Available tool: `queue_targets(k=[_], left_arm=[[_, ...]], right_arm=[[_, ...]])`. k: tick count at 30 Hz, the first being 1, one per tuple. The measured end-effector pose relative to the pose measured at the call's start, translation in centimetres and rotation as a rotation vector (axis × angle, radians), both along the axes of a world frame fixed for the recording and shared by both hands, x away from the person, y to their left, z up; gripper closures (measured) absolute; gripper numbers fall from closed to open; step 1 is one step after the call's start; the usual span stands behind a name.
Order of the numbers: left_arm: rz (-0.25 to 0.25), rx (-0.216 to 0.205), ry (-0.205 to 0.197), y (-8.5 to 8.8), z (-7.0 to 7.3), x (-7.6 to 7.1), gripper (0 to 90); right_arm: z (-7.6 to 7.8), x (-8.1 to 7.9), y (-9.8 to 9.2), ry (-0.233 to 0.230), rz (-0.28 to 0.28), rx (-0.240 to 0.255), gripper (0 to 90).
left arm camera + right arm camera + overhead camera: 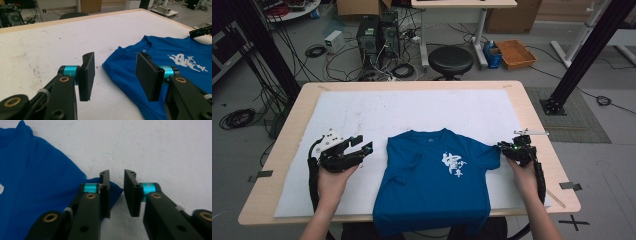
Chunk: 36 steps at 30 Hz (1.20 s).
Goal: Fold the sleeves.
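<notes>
The left tongs [366, 148] hover over the white mat [362, 112] just beside the blue T-shirt [427, 185], jaws wide apart with nothing between them; their flat black pads [88, 75] face a folded sleeve [120, 62]. The shirt lies flat mid-counter, soft cloth with a white print [453, 165], its hem hanging over the near edge of the pale wooden counter [292, 125]. The right tongs [117, 195] sit low at the other sleeve tip [115, 190], jaws narrowly apart, not clamped on it.
</notes>
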<state>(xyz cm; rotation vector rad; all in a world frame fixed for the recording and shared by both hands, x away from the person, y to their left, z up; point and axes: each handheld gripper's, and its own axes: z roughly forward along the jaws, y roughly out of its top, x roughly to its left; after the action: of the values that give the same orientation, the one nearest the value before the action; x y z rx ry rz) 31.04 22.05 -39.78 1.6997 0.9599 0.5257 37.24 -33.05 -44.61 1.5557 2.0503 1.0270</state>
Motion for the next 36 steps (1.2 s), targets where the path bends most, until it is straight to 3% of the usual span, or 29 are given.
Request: queue_targets(k=[2, 6, 14, 18, 19, 20, 23, 24, 30, 31, 36], left_arm=[[-0.001, 0.001, -0.001, 0.0, 0.0, 0.0, 49.9], [-0.001, -0.001, -0.001, -0.1, 0.0, 0.0, 50.0], [-0.004, -0.003, 0.000, -0.1, 0.1, 0.0, 49.9], [-0.007, -0.004, 0.000, -0.1, 0.1, 0.0, 50.0], [-0.008, -0.003, -0.001, -0.1, 0.1, 0.0, 50.0], [-0.011, -0.002, -0.002, -0.1, 0.1, 0.0, 50.0], [-0.012, -0.008, -0.003, -0.2, 0.2, -0.1, 50.0], [-0.017, -0.004, -0.004, -0.2, 0.3, -0.1, 50.0], [-0.025, -0.004, 0.001, -0.4, 0.2, -0.1, 50.0], [-0.025, -0.003, 0.000, -0.4, 0.2, 0.0, 49.9], [-0.033, -0.004, 0.005, -0.6, 0.1, 0.0, 50.0]], right_arm=[[0.1, -0.1, 0.0, -0.007, 0.007, 0.004, 88.9], [0.9, -0.7, 0.2, -0.059, 0.019, -0.008, 89.3], [2.6, -1.5, 1.2, -0.117, 0.031, -0.013, 89.4], [4.8, -2.4, 4.3, -0.172, 0.084, -0.074, 89.4], [4.8, -2.4, 4.3, -0.172, 0.084, -0.074, 89.4], [5.4, -2.7, 5.7, -0.182, 0.101, -0.104, 89.4], [5.9, -2.9, 7.1, -0.189, 0.120, -0.133, 89.4], [6.2, -3.1, 8.4, -0.187, 0.132, -0.155, 89.4], [6.1, -3.4, 11.6, -0.196, 0.167, -0.225, 89.4], [5.8, -3.6, 13.1, -0.197, 0.186, -0.249, 89.3], [4.7, -3.8, 16.1, -0.198, 0.248, -0.308, 89.3]])
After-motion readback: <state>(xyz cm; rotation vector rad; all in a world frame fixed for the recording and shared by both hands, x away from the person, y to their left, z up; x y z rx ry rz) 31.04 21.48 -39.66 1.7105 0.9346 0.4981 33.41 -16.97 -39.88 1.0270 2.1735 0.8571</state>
